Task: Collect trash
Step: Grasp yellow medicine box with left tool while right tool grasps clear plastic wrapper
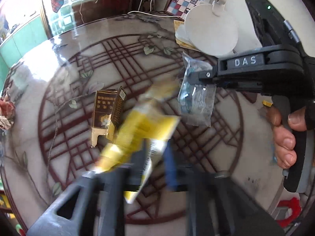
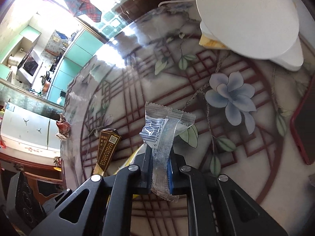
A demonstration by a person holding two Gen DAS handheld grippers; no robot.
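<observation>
My left gripper (image 1: 155, 157) is shut on a yellow wrapper (image 1: 143, 129), blurred by motion, above the round patterned table (image 1: 59, 63). My right gripper (image 2: 160, 157) is shut on a clear wrapper with a blue barcode print (image 2: 163, 125); it also shows in the left wrist view (image 1: 196, 98), held by the right gripper (image 1: 195, 78) coming in from the right. A flattened brown cigarette pack (image 1: 108, 108) lies on the table left of both grippers and also shows in the right wrist view (image 2: 108, 147). A crumpled reddish scrap (image 2: 63, 127) sits at the table's left edge.
A white round lamp base (image 1: 210, 27) stands on papers at the far right of the table; it also shows in the right wrist view (image 2: 248, 15). A dark red-edged phone (image 2: 303, 133) lies at the right. Kitchen cabinets (image 2: 78, 59) are beyond the table.
</observation>
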